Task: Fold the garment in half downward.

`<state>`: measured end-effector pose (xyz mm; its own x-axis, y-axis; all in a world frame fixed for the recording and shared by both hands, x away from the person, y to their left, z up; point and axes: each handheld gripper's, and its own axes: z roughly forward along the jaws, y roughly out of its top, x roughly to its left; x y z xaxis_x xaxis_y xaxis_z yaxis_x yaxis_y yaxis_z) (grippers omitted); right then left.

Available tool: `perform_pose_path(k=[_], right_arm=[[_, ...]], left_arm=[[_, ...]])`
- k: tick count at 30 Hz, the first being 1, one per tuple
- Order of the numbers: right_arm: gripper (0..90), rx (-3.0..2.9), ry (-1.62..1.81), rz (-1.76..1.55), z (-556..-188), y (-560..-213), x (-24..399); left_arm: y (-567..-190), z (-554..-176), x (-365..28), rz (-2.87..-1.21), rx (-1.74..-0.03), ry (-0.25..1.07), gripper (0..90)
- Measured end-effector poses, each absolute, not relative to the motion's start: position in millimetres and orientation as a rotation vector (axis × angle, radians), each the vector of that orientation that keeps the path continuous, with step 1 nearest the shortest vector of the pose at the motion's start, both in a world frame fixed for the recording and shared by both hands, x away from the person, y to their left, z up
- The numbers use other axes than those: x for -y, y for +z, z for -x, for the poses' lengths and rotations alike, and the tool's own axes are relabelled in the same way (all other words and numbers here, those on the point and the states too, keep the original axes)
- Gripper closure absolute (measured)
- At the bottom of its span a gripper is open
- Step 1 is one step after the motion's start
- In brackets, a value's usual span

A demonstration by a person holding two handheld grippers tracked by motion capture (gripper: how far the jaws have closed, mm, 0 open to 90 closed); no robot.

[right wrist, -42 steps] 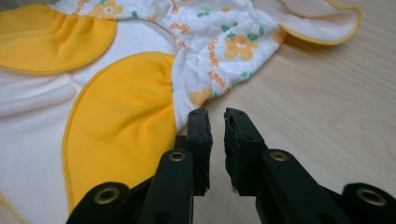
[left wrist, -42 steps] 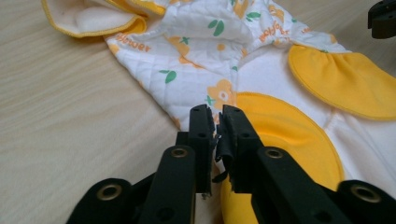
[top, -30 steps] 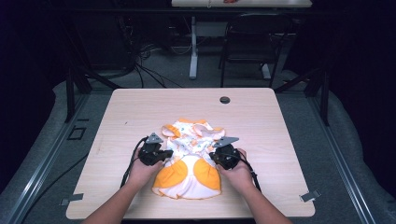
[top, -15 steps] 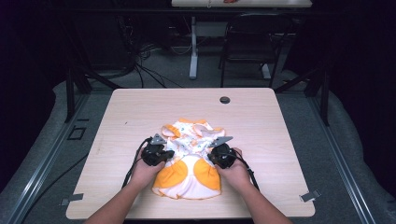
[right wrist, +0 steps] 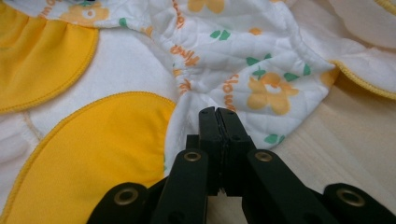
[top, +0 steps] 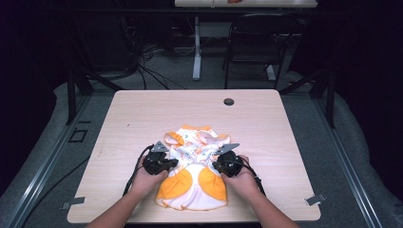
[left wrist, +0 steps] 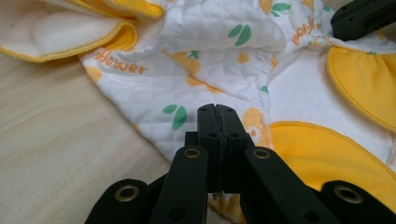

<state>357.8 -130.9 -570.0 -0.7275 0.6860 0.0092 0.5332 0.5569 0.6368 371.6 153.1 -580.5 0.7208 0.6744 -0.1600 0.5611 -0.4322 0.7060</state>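
High view, left gripper (top: 167,165): jaws together at the left edge of the baby garment (top: 192,175), pinch on cloth uncertain.
Right gripper (top: 219,166): jaws together at its right edge.
Garment axis: runs away from the person, mid-table (top: 142,114), between both hands.
Nearer hand: neither.

Your table (top: 142,118) is of pale wood with rounded corners and a dark round hole (top: 228,101) near its far edge. One white and yellow garment (top: 192,178) lies crumpled on it, between your two claws and touching both their tips.
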Motion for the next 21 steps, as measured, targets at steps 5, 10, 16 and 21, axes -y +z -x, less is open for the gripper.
perform_pose_path(k=[5, 10, 16, 21], right_arm=[[89.1, -2.572, 0.921, -0.998, -351, -570, 131], [88.6, -2.577, 0.928, -0.957, -344, -570, 133], [88.6, -2.586, 0.924, -0.959, -342, -570, 134], [88.7, -2.592, 0.925, -0.962, -341, -570, 135]], left_arm=[[-580, -366, -153, -2.159, -0.921, 0.18, 90.0], [-581, -361, -155, -2.146, -0.919, 0.176, 90.0], [-581, -354, -155, -2.142, -0.916, 0.173, 90.0], [-582, -351, -155, -2.145, -0.907, 0.177, 89.9]])
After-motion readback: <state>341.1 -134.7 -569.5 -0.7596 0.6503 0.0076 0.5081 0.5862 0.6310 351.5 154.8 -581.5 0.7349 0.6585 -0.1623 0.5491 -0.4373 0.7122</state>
